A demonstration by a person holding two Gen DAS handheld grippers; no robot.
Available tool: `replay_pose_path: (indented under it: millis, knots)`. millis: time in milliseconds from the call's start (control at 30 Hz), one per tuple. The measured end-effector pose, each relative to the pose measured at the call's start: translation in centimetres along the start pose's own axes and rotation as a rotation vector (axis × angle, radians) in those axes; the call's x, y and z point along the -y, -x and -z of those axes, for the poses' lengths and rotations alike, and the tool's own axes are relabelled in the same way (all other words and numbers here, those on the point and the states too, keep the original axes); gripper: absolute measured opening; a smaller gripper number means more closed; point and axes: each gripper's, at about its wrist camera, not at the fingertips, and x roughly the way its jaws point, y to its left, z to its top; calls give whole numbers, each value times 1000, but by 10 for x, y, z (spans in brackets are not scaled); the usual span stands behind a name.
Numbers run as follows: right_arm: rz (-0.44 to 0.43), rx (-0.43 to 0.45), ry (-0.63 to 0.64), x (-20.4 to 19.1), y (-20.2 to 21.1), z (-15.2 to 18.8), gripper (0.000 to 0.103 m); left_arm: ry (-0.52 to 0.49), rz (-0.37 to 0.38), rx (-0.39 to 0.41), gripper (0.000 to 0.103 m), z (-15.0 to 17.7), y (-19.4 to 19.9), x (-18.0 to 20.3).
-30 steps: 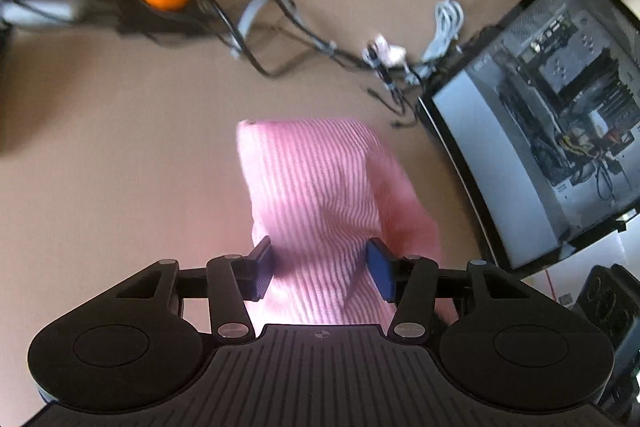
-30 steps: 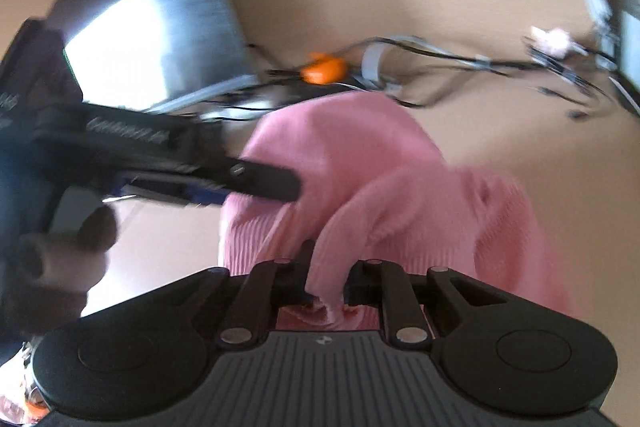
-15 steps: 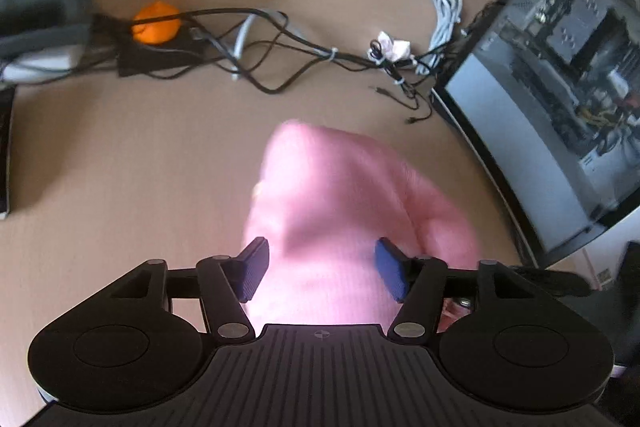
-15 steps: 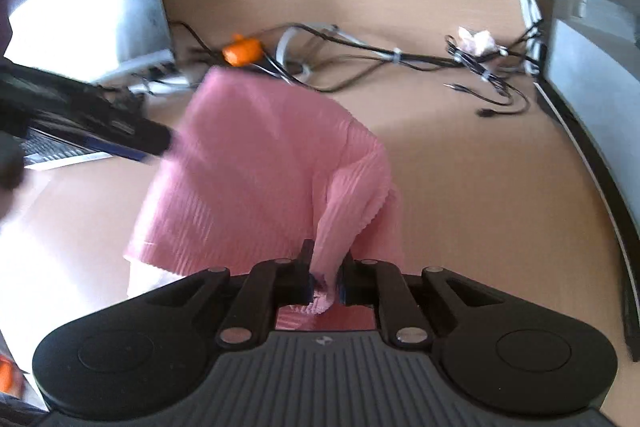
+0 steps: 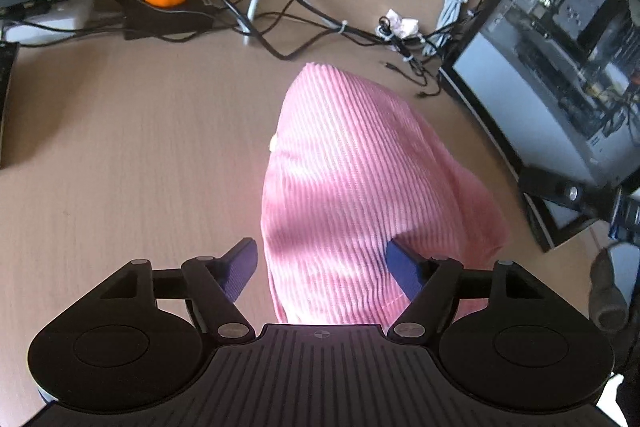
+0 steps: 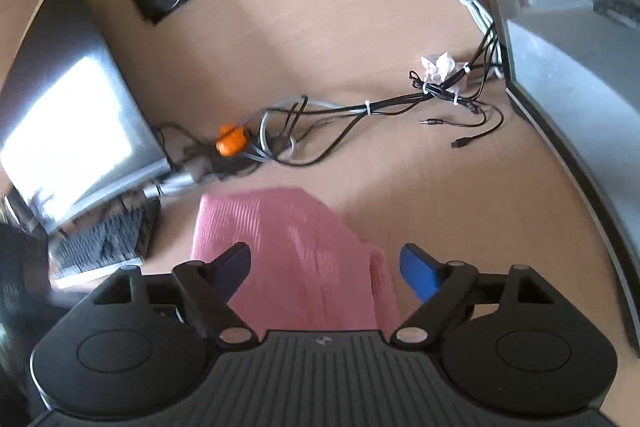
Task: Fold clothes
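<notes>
**Left wrist view: pink top lies folded, both pairs of jaws letting go**

Left wrist view first: my left gripper (image 5: 320, 263) hangs low over the pink ribbed top (image 5: 352, 179), which lies in a compact bundle on the tan surface (image 5: 120, 155). The jaws stand apart on either side of the cloth and are opening; the blue pads do not press on it, so I judge nothing is held there.

Right wrist view: my right gripper (image 6: 325, 269) also has its jaws apart and opening, with the top (image 6: 296, 251) lying between and beyond them, loose on the surface (image 6: 460, 211). A tangle of cables (image 6: 360, 111) and an orange clip (image 6: 230, 139) sit well behind the cloth, clear of it.

As I read it, the fold is laid down and released. One flap on the right edge looks raised rather than flat. What seems left is smoothing or one more fold, if a tighter packet is wanted.
</notes>
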Motion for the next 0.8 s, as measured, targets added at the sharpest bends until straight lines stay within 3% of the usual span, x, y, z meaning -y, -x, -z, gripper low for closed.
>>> replay_pose_path:
  millis: [167, 300, 333, 433, 467, 533, 667, 800]
  knots:
    - [-75, -27, -86, 18, -64, -12, 83, 5, 37, 11, 71, -3, 1, -2]
    - [-196, -108, -173, 14, -109, -11, 82, 13, 47, 11, 70, -3, 0, -3]
    - [-226, -96, -160, 7, -103, -9, 73, 19, 49, 11, 70, -3, 0, -4]
    - [-304, -61, -105, -17, -81, -5, 46, 37, 67, 12, 58, -3, 4, -10]
    - [-322, -49, -79, -25, -72, -5, 41, 46, 83, 14, 47, -5, 8, -9]
    - [-351, -29, -36, -36, -53, -7, 30, 65, 120, 19, 41, -11, 17, -8]
    - [-244, 8, 34, -31, -30, -15, 29, -46, 228, 69, 45, -26, 33, 28]
    - [104, -33, 102, 4, -44, -9, 29, -141, 259, 33, 52, -25, 22, 60]
